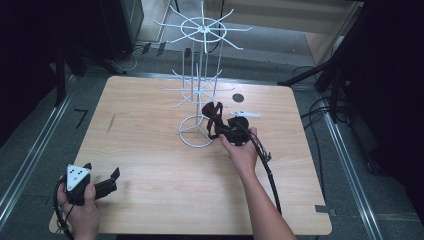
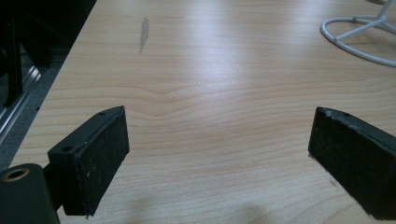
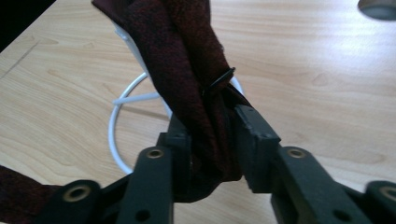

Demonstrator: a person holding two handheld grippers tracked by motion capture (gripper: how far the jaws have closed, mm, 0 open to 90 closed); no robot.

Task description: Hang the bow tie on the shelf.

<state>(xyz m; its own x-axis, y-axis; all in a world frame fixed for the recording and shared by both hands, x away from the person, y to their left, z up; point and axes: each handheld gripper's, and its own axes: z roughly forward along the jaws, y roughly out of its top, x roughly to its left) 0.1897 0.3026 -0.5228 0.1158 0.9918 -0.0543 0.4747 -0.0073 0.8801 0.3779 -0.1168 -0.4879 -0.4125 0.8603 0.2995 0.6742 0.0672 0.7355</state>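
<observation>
light falls from overhead onto the wooden table [image 1: 165, 165], which is evenly bright in the high view, while the surroundings sink into near black. a pale sheen of glare crosses the wood in the left gripper view — soft shadows pool at the bottom edge. the high view is coarse and slightly soft; in the right gripper view the dark red cloth [image 3: 187, 70] reads murky — close parts blurred.
</observation>
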